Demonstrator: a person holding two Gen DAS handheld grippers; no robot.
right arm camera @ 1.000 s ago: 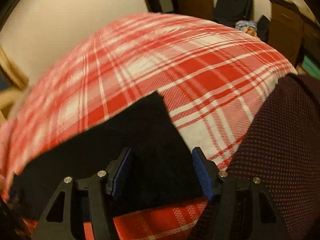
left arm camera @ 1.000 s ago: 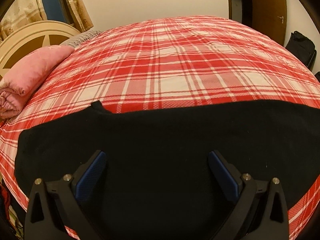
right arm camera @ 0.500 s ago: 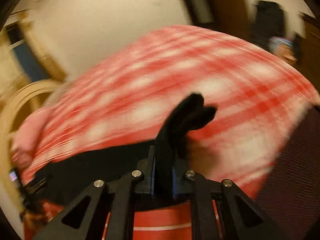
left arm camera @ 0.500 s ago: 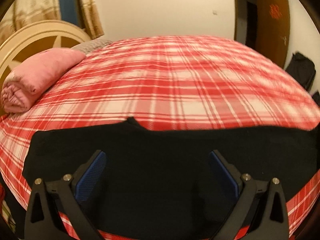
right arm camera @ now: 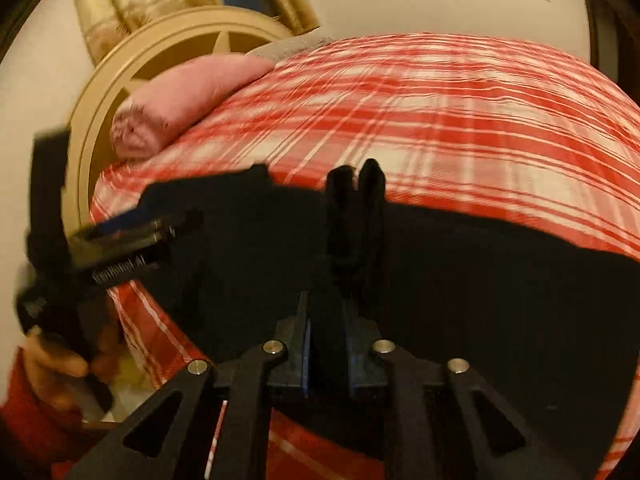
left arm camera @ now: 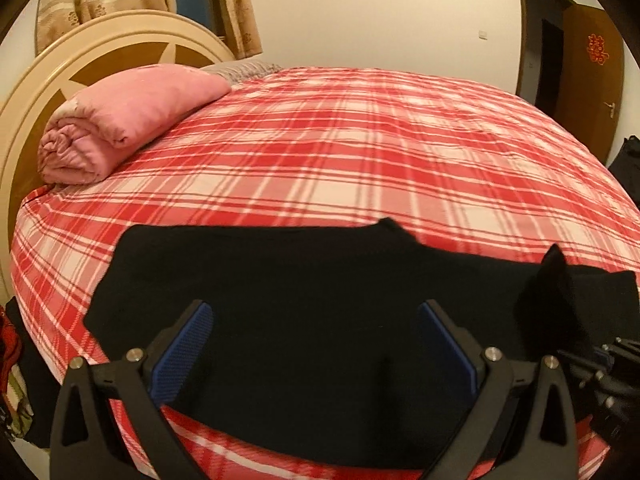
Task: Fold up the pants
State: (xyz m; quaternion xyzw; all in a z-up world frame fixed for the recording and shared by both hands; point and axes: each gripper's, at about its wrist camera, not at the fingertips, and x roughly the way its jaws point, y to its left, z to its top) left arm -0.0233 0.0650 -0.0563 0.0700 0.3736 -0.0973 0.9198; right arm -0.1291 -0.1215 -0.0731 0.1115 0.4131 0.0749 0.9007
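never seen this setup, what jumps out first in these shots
The red plaid bed fills both views, with black pants spread across its near edge. The right gripper is shut on a raised pinch of the pants, while the left gripper hangs open over them. A pink blanket lies by the headboard.

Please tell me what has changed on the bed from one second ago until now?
The right tool closed on an edge of the black fabric pants and lifted it, carrying it toward the left tool. The left tool stayed open above the pants. The rolled pink blanket and red plaid bedsheet did not move.
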